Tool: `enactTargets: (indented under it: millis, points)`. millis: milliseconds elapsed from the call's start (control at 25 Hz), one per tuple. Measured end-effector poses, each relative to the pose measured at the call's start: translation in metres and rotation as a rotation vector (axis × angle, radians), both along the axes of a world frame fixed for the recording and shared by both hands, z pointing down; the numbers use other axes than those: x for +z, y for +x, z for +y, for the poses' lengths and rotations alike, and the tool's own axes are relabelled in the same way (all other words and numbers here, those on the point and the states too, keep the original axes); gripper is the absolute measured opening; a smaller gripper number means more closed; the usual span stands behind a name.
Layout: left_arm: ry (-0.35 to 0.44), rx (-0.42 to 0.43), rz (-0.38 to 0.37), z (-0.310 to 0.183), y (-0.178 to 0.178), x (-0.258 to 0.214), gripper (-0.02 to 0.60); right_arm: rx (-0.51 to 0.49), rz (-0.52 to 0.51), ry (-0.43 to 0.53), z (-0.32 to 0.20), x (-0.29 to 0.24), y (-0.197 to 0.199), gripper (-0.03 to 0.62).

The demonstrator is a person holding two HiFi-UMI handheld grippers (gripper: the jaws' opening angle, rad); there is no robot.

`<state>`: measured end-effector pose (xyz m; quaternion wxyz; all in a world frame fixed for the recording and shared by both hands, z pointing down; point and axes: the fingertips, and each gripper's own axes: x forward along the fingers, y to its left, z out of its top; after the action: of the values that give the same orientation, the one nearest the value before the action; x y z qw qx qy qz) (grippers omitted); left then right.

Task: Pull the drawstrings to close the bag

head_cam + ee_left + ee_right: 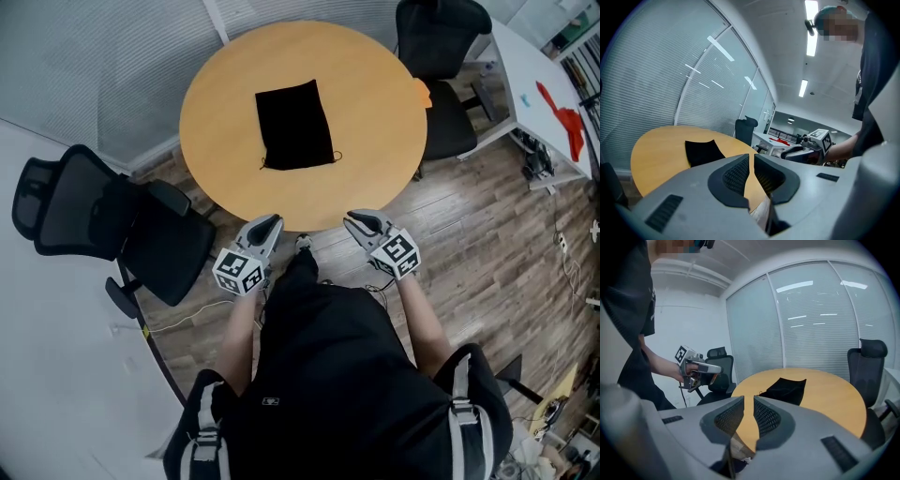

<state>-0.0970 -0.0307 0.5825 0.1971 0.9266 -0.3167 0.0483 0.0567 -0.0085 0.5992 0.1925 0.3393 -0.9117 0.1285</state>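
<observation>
Bag [295,125] well beyond left tongs [270,223], right tongs [356,221]

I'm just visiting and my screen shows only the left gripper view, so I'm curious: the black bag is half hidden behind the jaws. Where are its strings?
Observer: In the head view the black bag lies flat on the round table, and the drawstrings stick out at its two near corners.
Operator: Is either gripper touching it?
Observer: No. The left gripper and the right gripper are both back by the table's near edge, clearly apart from the bag.
Operator: Is the other gripper holding anything?
Observer: No. The right gripper view shows its jaws slightly apart with nothing between them.
</observation>
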Motion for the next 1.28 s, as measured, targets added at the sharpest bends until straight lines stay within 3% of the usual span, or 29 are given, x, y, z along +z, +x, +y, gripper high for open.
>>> enactTargets:
  millis: [160, 360, 720, 920, 1120, 1280]
  points:
    - [-0.017, 0.009, -0.025, -0.029, -0.01, 0.014, 0.032, 0.003, 0.033, -0.026, -0.025, 0.013, 0.0, 0.148]
    - [-0.04, 0.006, -0.06, -0.069, -0.025, 0.037, 0.127, 0.026, 0.066, -0.054, -0.056, 0.034, 0.002, 0.163]
    - [-0.167, -0.007, -0.115, -0.126, -0.062, 0.103, 0.13, 0.097, 0.173, -0.117, -0.101, 0.082, 0.016, 0.162]
    - [-0.117, 0.064, -0.347, -0.143, -0.073, 0.143, 0.129, 0.094, 0.309, -0.111, -0.118, 0.11, 0.035, 0.158]
    - [-0.006, 0.279, -0.621, -0.155, -0.072, 0.175, 0.127, 0.057, 0.413, -0.119, -0.133, 0.142, 0.045, 0.153]
    - [0.103, 0.449, -0.795, -0.169, -0.061, 0.194, 0.127, -0.008, 0.507, -0.109, -0.151, 0.163, 0.05, 0.15]
